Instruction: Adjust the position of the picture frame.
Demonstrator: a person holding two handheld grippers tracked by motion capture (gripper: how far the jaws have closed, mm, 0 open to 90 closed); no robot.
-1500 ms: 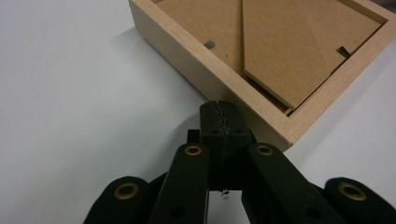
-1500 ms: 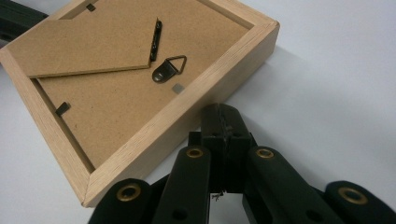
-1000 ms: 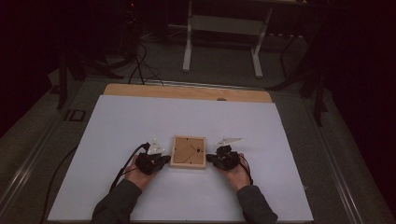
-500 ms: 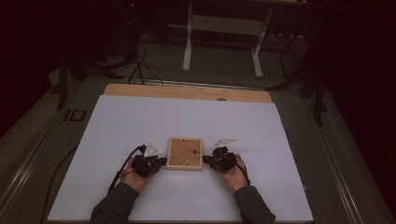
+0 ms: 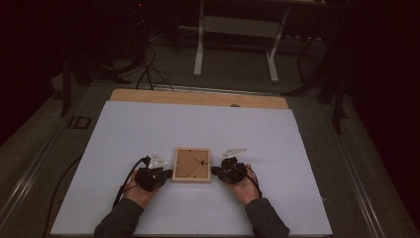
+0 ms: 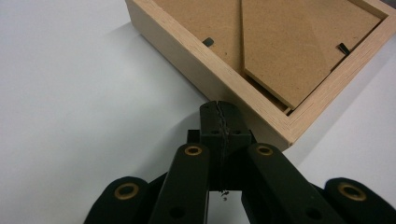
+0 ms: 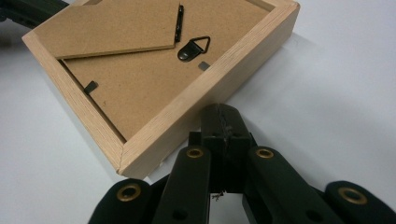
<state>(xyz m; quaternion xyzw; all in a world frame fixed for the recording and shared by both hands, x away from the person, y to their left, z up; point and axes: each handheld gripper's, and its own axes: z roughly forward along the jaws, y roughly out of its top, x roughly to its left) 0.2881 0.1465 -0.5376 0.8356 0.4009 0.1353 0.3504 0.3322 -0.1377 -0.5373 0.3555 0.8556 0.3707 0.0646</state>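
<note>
Closed left tool (image 6: 219,109) tips against wooden picture frame (image 6: 219,77) side, white table (image 6: 79,107)

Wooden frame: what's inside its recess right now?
Inside the wooden frame sits a brown backing board with a folded easel stand, a black triangular hanger and small black retaining tabs. Whatever lies under the board is covered.
</note>
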